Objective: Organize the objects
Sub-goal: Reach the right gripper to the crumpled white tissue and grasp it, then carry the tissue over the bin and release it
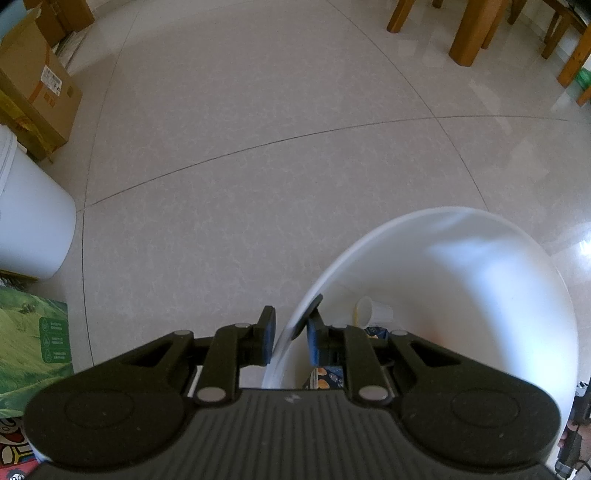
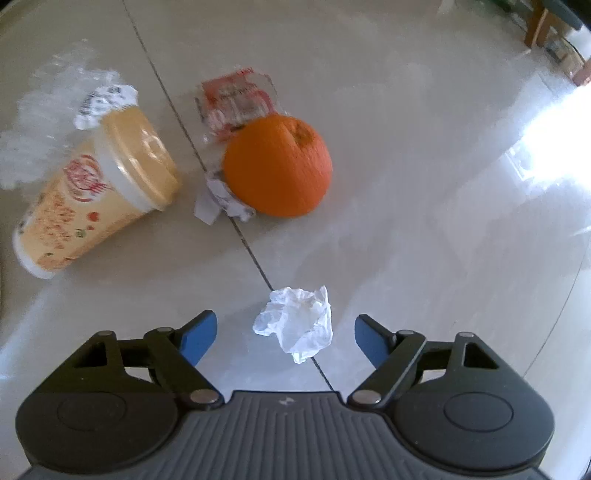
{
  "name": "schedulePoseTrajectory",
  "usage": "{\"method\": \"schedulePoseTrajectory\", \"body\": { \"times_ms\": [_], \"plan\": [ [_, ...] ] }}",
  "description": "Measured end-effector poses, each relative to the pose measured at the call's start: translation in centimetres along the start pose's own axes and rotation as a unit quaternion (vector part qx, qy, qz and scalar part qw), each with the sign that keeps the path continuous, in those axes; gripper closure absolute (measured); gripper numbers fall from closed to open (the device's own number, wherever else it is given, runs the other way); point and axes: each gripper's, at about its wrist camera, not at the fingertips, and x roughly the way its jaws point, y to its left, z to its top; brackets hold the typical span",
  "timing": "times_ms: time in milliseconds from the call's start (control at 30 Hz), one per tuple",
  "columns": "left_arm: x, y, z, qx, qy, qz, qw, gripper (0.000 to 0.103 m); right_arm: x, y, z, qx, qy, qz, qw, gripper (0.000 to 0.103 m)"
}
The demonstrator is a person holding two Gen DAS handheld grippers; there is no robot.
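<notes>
Bin held, tissue framed

The left claw (image 1: 290,332) pinches the white bin's (image 1: 480,295) rim at lower right (a paper cup (image 1: 373,312) lies inside). On the floor (image 2: 406,184), the right claw (image 2: 286,334) gapes around the crumpled tissue (image 2: 297,321), untouched, below the orange (image 2: 277,166).

Pale tiled floor (image 1: 258,166) — wooden furniture legs (image 1: 472,33) beyond.

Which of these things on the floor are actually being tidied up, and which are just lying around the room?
Part of the job:
- white bin, rim held by left tool
- crumpled tissue, between the open right tool
- orange
- tipped drink cup
- red wrapper

Just lying about:
- cardboard boxes
- wooden furniture legs
- white bucket
</notes>
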Motion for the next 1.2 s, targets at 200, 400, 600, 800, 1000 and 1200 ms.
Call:
{"method": "schedulePoseTrajectory", "body": {
  "times_ms": [200, 400, 600, 800, 1000, 1200],
  "plan": [
    [0.0, 0.0, 0.0, 0.0, 0.0, 0.001, 1.0, 0.087, 1.7, -0.6, 0.2, 0.02, 0.013, 0.002, 1.0, 0.028],
    [0.0, 0.0, 0.1, -0.001, 0.0, 0.001, 1.0, 0.087, 2.3, -1.0, 0.3, 0.029, 0.023, 0.013, 0.999, 0.049],
    [-0.1, -0.2, 0.0, -0.001, 0.0, 0.002, 1.0, 0.087, 1.9, -0.9, 0.3, 0.014, 0.029, 0.019, 0.999, 0.069],
    [-0.1, -0.3, -0.1, 0.002, -0.002, 0.003, 1.0, 0.087, -0.4, -0.4, 0.2, 0.001, 0.01, 0.028, 1.0, 0.071],
    [-0.1, -0.3, -0.1, 0.002, -0.001, 0.003, 1.0, 0.087, -4.4, 1.1, 1.5, -0.028, -0.013, 0.043, 0.999, 0.07],
    [-0.1, -0.3, -0.1, 0.003, -0.002, 0.005, 1.0, 0.087, -12.4, 4.3, 3.0, -0.099, -0.043, 0.075, 0.991, 0.07]
  ]
}}
